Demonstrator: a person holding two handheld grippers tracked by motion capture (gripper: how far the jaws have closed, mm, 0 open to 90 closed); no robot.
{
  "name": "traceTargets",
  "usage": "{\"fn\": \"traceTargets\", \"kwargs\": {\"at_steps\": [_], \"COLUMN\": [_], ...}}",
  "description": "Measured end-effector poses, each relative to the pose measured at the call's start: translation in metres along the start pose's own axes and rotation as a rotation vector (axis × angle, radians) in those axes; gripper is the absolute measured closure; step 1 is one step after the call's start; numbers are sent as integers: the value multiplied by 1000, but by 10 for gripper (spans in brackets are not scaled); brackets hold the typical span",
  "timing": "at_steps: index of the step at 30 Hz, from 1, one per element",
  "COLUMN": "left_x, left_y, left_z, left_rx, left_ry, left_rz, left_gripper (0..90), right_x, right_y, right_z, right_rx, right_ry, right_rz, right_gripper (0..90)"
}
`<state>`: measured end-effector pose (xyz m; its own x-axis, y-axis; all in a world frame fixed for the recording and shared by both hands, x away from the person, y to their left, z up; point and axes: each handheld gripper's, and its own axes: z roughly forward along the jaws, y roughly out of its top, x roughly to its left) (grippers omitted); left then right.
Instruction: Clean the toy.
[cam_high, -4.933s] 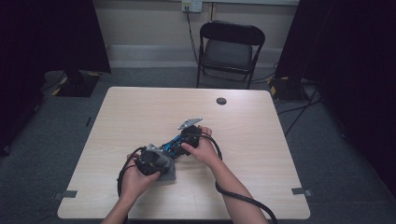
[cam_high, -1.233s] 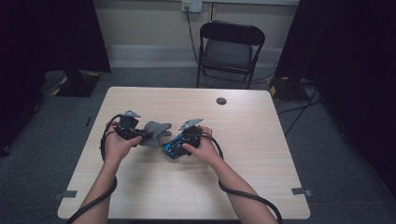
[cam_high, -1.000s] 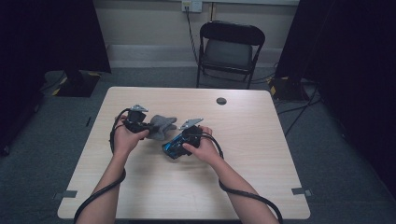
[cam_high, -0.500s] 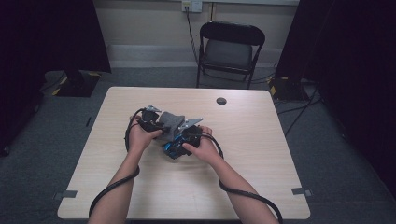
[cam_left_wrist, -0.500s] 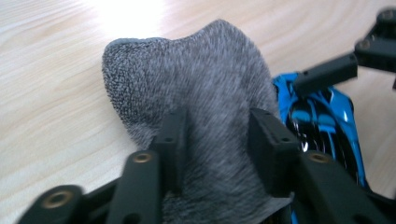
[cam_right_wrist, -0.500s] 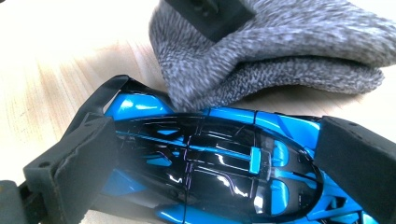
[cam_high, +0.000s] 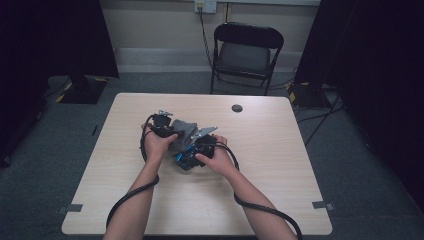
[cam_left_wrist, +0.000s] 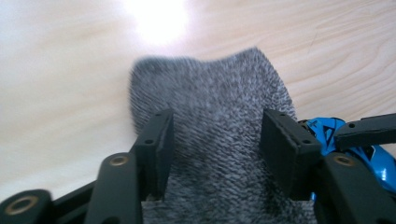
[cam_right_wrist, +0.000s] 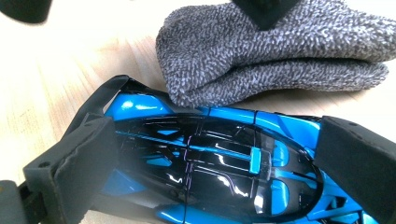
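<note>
A folded grey knitted cloth (cam_high: 187, 128) lies on the table against a blue and black toy car (cam_high: 184, 160). My left gripper (cam_high: 175, 132) straddles the cloth (cam_left_wrist: 210, 107). Its jaws have just been opening, and its pads (cam_left_wrist: 161, 140) stand a little off the fabric on either side. In the left gripper view the car's blue nose (cam_left_wrist: 327, 130) shows at the right. My right gripper (cam_high: 194, 154) is shut on the car (cam_right_wrist: 140, 107), one pad at each side of it, holding it low on the table. The cloth (cam_right_wrist: 280, 51) touches the car's far side.
The wooden table (cam_high: 280, 165) has bare room to the right and at the front. A small dark disc (cam_high: 237, 108) lies near the far edge. A folding chair (cam_high: 246, 50) stands behind the table. Cables trail from both grippers toward the near edge.
My left hand has carried the cloth rightward from the table's left side, lowered it beside the car and opened its jaws. The right hand and the car have stayed put.
</note>
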<state>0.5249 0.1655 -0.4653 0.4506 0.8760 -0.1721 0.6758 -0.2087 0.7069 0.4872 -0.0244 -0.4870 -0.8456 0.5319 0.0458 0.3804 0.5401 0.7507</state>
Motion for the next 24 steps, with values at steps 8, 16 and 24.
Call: {"fn": "traceTargets", "kwargs": {"at_steps": [8, 16, 24], "left_x": [-10, -12, -5], "left_y": [-7, -10, -14], "left_z": [19, 22, 16], "left_rx": [45, 43, 47], "left_ry": [-6, -107, -140], "left_rz": [55, 148, 151], "left_gripper": [434, 656, 719], "right_x": [0, 0, 0], "right_y": [0, -1, 0], "right_z": [0, 0, 0], "right_rx": [-1, -7, -2], "right_ry": [-1, -1, -1], "right_rz": [0, -1, -1], "right_gripper": [0, 0, 0]}}
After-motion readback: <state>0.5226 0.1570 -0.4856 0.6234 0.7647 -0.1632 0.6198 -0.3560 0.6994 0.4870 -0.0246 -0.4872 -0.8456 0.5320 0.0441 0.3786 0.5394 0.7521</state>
